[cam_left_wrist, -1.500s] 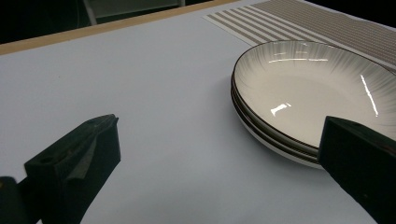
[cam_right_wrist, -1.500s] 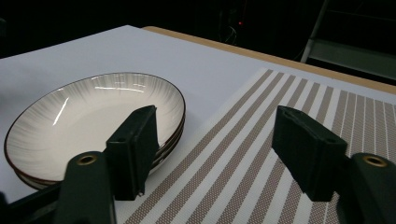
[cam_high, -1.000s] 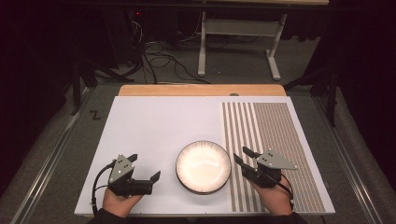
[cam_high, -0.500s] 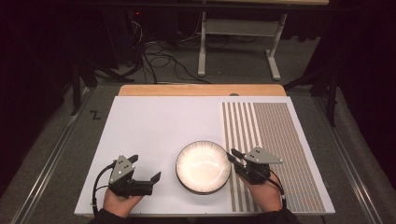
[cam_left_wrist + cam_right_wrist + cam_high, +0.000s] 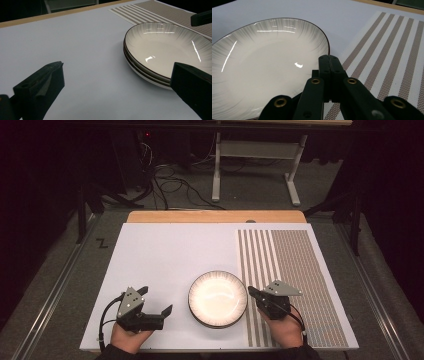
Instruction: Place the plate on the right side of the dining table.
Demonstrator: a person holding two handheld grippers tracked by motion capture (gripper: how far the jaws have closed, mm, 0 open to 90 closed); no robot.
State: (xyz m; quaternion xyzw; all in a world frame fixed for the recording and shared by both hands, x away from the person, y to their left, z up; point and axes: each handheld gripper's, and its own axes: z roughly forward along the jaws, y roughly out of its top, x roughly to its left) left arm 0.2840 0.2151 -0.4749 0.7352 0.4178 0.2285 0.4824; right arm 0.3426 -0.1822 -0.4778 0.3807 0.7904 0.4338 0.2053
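Note:
A stack of white ribbed plates (image 5: 218,299) with dark rims sits at the near middle of the white tabletop (image 5: 170,255). To their left my left gripper (image 5: 156,301) rests open, and in the left gripper view the left gripper (image 5: 116,75) has bare table between its jaws and the plates (image 5: 165,50) ahead at right. My right gripper (image 5: 251,292) is at the stack's right rim. Its jaws have just been closing. In the right gripper view the right gripper (image 5: 329,58) is shut, jaws pressed together with nothing seen between them, tips at the plate's (image 5: 267,65) edge.
A brown-and-white striped mat (image 5: 290,265) covers the right part of the table, under my right hand. A wooden strip (image 5: 215,216) runs along the far edge. Beyond it are floor cables (image 5: 170,185) and a metal stand (image 5: 260,155).
My right gripper has moved left and down to the plates' right rim, and its jaws have gone from open to shut. The left gripper has kept still.

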